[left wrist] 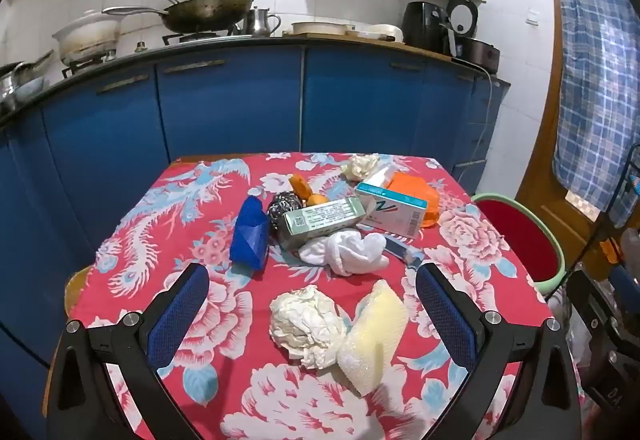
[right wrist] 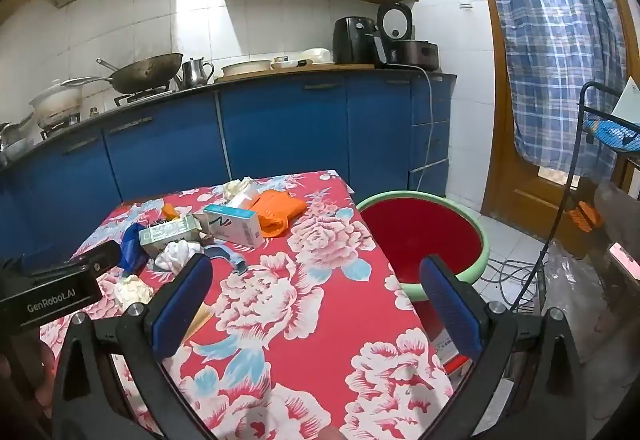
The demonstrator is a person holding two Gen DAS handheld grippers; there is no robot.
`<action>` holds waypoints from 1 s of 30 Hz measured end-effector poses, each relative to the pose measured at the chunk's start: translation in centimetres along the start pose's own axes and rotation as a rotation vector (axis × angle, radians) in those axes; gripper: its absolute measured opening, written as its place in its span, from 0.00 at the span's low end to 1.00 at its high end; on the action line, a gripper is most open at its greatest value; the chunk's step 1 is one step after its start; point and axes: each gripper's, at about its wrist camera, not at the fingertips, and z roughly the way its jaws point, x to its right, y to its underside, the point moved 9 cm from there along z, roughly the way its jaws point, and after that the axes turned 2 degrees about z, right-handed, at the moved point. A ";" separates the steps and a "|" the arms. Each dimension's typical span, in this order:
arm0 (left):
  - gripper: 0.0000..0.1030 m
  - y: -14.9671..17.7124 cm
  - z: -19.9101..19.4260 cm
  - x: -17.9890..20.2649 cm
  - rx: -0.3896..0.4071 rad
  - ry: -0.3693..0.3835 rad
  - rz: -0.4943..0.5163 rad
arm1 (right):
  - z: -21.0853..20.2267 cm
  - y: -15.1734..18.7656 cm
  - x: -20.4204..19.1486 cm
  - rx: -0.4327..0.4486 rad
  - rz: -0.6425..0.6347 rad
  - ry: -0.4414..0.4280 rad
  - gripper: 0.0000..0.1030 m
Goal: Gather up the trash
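Trash lies on a red floral tablecloth (left wrist: 192, 224). In the left wrist view a crumpled paper ball (left wrist: 306, 324) and a pale yellow sponge (left wrist: 374, 336) lie between the fingers of my open left gripper (left wrist: 312, 308). Farther off are a blue wrapper (left wrist: 251, 236), a white cloth (left wrist: 348, 250), a green box (left wrist: 324, 222), a white and teal box (left wrist: 394, 209), an orange bag (left wrist: 416, 191) and a steel scrubber (left wrist: 282, 205). My right gripper (right wrist: 316, 292) is open and empty over the table's right part, beside a red basin with a green rim (right wrist: 424, 236).
Blue kitchen cabinets (left wrist: 228, 99) stand behind the table, with a wok (left wrist: 208, 11), pots and appliances on the counter. The basin (left wrist: 520, 236) stands on the floor right of the table. Cables (right wrist: 516, 276) and a metal rack (right wrist: 600, 135) are at the right.
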 end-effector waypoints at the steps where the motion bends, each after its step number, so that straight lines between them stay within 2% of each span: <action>1: 1.00 0.0 0.0 0.0 0.003 0.001 0.000 | 0.0 0.0 0.0 -0.001 0.000 0.000 0.99; 30: 1.00 -0.2 -0.2 -0.6 0.008 -0.009 -0.026 | 0.3 0.3 -0.1 -0.016 -0.001 -0.002 0.99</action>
